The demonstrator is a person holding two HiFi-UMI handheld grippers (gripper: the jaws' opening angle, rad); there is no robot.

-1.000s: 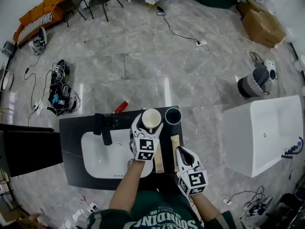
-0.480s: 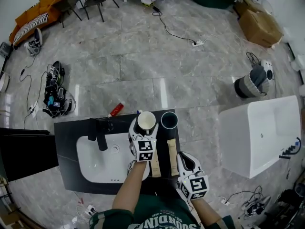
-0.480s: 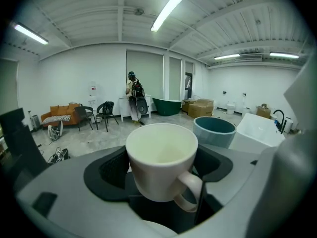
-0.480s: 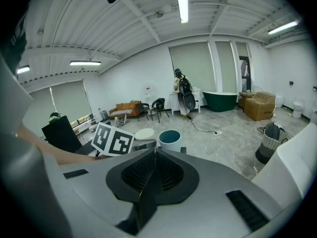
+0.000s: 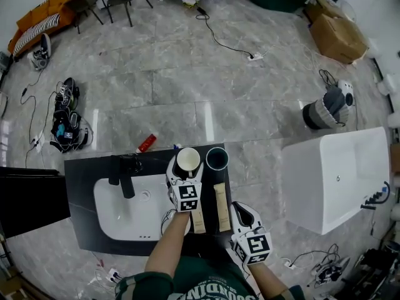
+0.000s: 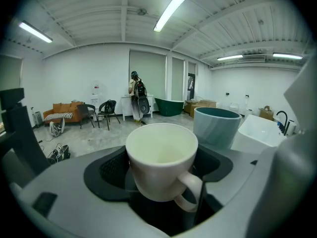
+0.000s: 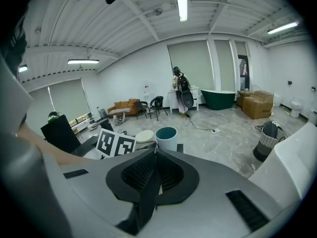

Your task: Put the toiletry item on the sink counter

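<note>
Cream mug (image 6: 161, 160), upright, empty, looped handle

Left hand-held gripper (image 5: 187, 166) clamped (right (image 5: 242, 211) closed)

The worktop (image 5: 84, 174) carries two cups, one white mug (image 5: 188, 159) and one teal cup (image 5: 217, 159), two beige tubes (image 5: 198, 220) (image 5: 222, 199), one black tap (image 5: 124, 175) and one basin (image 5: 119, 211). One red tube (image 5: 146, 144) lies at its far edge. There are two claws, the left claw (image 5: 187, 165) and the right claw (image 5: 242, 212).
</note>
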